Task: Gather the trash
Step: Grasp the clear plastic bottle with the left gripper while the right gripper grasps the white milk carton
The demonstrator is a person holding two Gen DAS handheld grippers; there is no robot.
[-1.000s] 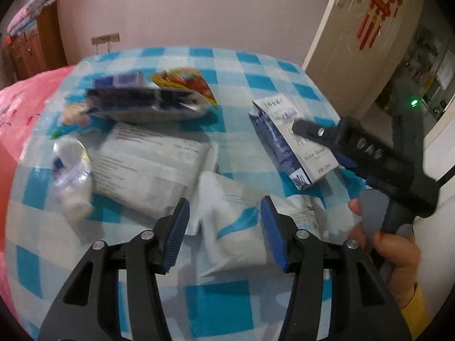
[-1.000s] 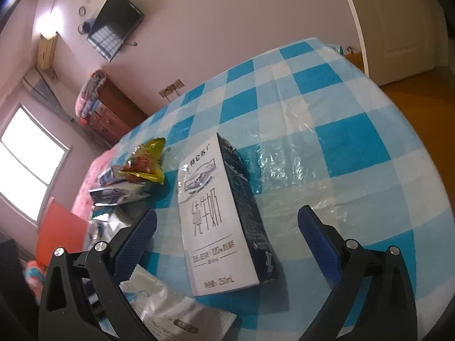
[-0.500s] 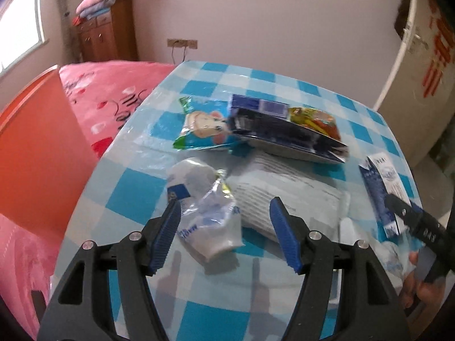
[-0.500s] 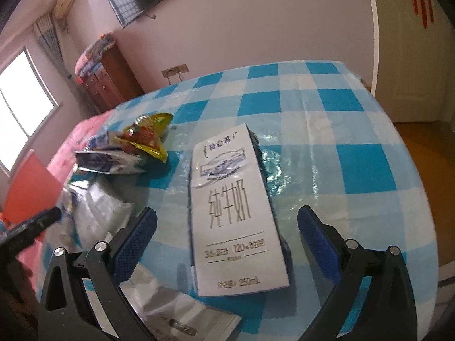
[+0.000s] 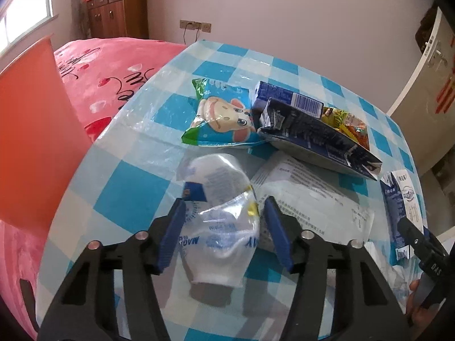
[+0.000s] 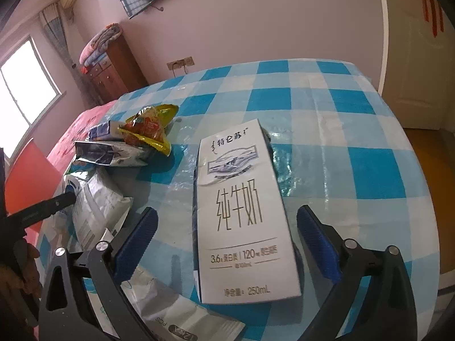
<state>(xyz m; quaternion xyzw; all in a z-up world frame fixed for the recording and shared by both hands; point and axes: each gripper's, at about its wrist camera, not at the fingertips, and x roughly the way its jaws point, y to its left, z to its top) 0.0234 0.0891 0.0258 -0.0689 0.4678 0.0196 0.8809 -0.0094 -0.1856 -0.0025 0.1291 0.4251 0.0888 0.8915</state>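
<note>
My left gripper (image 5: 224,228) is open, its blue pads either side of a crumpled clear plastic bag (image 5: 220,218) lying on the checked table (image 5: 119,196). My right gripper (image 6: 227,244) is open wide around a white and dark blue milk carton (image 6: 241,213) that lies flat. Other trash lies on the table: a green and blue cartoon snack bag (image 5: 221,119), a dark blue foil bag (image 5: 315,139), a yellow snack wrapper (image 6: 149,126), and a white printed pouch (image 5: 312,204). The milk carton also shows in the left wrist view (image 5: 401,207).
An orange bin or panel (image 5: 31,142) stands left of the table, beside a pink bed (image 5: 113,68). A flat white packet (image 6: 182,318) lies under my right gripper's left finger. A wooden cabinet (image 5: 116,20) and a door (image 6: 415,56) stand behind.
My left gripper has swung left from the white pouch to the clear plastic bag and closed in on it. My right gripper has moved nearer over the milk carton, still open.
</note>
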